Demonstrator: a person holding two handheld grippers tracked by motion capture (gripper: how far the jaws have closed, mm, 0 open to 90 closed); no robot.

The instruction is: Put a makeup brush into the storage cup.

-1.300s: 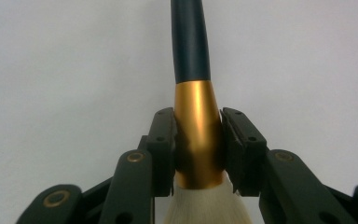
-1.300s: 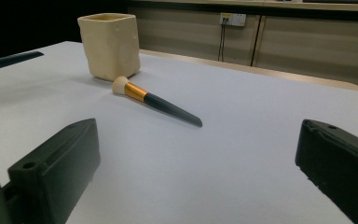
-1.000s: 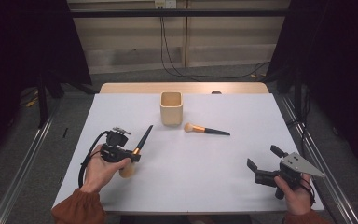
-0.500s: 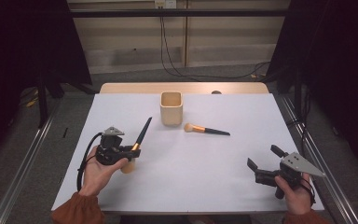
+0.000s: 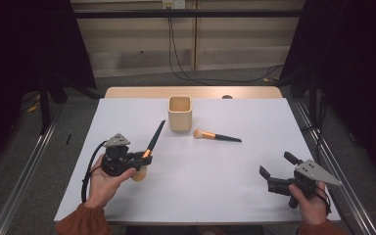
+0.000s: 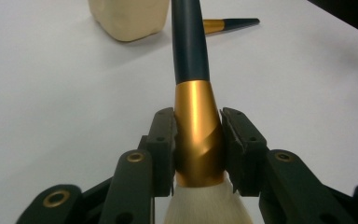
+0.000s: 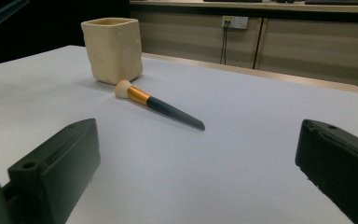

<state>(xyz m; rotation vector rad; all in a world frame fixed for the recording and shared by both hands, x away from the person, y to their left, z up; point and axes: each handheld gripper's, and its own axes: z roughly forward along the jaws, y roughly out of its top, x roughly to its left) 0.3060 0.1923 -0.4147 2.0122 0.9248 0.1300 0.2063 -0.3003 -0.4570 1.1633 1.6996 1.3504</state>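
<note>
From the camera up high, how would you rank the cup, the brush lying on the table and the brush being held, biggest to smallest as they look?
1. Held brush: longest, though it sits nearer the camera.
2. Lying brush: a bit shorter and thinner.
3. Cup: shortest across, but by far the bulkiest, so by area it might lead.

No text, label, brand, number or sign can be read in any of the views. Nothing legible is borne by the things on the table or by the wall behind it.
</note>
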